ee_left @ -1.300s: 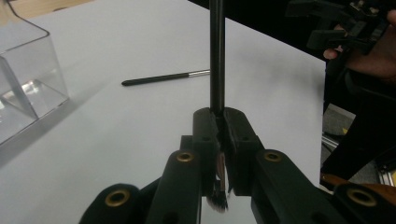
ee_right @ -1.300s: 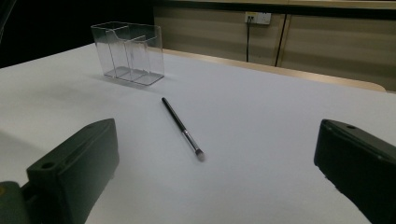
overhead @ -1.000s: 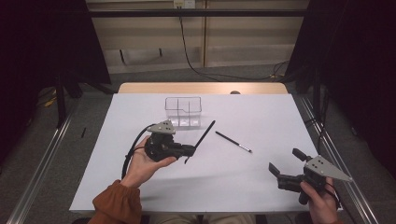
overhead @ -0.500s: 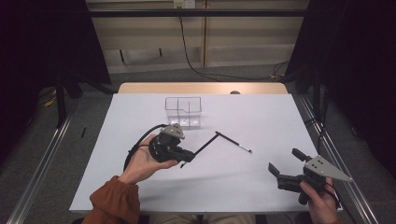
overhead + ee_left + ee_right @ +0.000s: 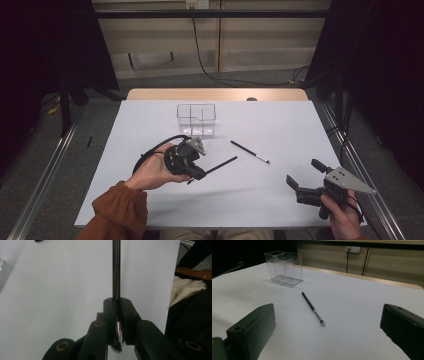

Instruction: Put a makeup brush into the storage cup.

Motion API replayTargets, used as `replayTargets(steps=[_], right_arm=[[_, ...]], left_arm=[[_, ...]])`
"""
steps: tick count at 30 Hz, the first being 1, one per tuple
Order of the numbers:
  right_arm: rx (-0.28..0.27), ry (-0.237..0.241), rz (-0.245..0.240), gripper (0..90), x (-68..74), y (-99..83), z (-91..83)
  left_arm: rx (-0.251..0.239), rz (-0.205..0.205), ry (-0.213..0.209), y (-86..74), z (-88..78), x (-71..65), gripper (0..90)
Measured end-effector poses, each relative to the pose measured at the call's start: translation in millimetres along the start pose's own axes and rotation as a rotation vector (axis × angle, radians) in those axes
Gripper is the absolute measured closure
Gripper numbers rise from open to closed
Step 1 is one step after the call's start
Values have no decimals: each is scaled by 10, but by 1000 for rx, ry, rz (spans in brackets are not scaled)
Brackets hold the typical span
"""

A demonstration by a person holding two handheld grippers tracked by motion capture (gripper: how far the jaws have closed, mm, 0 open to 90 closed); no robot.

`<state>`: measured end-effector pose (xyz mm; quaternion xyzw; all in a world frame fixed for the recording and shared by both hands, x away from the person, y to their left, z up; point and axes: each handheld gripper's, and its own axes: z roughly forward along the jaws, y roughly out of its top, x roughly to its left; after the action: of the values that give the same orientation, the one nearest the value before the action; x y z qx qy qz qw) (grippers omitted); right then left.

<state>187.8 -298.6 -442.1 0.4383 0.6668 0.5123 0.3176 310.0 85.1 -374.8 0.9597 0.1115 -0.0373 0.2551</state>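
Brush clamped in my left gripper, handle swung from 1 o'clock toward 2, lifted off table. Ready for holder at 12. Second brush lies at 3. Right gripper open, idle.

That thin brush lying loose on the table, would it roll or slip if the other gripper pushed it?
The loose brush looks slim, round and straight, so a sideways nudge would probably roll it. It seems light and stiff. The smooth white table might let it slide.
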Motion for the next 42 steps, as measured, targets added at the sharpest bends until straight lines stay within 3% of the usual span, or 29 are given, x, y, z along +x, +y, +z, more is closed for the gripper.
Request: replayTargets(steps=[10,20,25,29,34,42], right_arm=[[-5,20,-3,0,25,14,12],[-6,60,-20,0,89,105,87],[-22,104,-34,0,166,226,159],[-7,140,-37,0,231,317,235],[7,205,-60,0,323,424,323],[94,328,-123,19,398,537,480]], left_arm=[[97,26,-8,23,50,38,842],[134,48,-16,42,103,36,841],[124,35,-17,42,108,39,841],[140,58,-17,44,92,43,841],[144,57,-21,42,96,23,841],[152,77,-27,65,118,-1,841]])
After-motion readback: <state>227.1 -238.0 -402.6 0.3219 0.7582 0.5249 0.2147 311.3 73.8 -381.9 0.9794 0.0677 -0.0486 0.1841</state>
